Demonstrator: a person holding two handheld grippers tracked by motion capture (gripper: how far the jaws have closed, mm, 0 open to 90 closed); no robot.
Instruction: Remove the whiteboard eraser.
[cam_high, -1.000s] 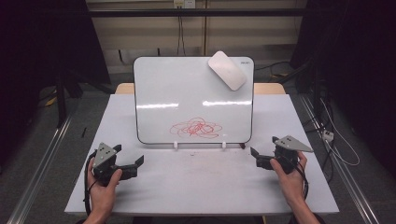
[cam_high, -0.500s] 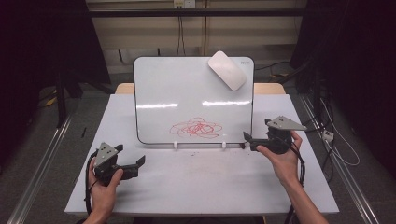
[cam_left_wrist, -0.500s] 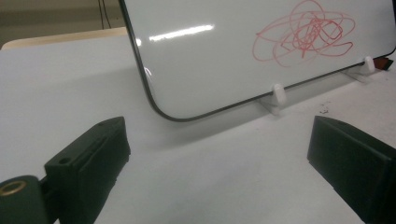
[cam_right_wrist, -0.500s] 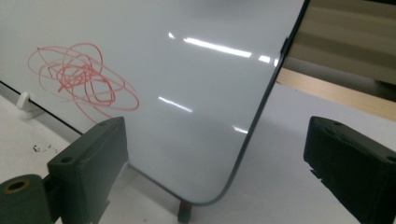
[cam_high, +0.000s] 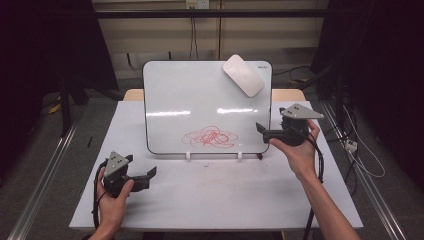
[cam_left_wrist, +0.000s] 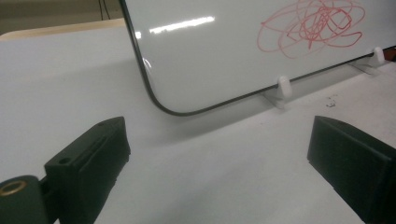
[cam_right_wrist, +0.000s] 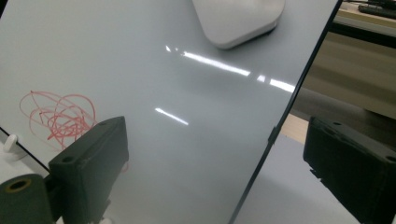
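A whiteboard (cam_high: 200, 100) leans upright on the white table (cam_high: 225, 200), with a red scribble (cam_high: 210, 136) low on its face. A white eraser (cam_high: 243, 75) clings near the board's top right corner. My right gripper (cam_high: 263, 131) is held off the table at the board's right edge, pointing left; its jaws have just been closing slightly but stand open with nothing pinched. In the right gripper view the board's dark edge (cam_right_wrist: 280, 126) runs between the jaws, with the eraser (cam_right_wrist: 238, 18) above. My left gripper (cam_high: 147, 178) rests open at the front left, facing the board's lower left corner (cam_left_wrist: 159, 105).
Two small white feet (cam_high: 187, 156) hold the board up. Red marker dust (cam_high: 215, 164) speckles the table before it. Cables (cam_high: 350, 145) hang off the table's right side, metal rails (cam_high: 45, 170) run along the floor, and dark curtains close in both sides.
The right hand has lifted its gripper off the table and carried it back toward the board's right edge. The left gripper has stayed where it was.
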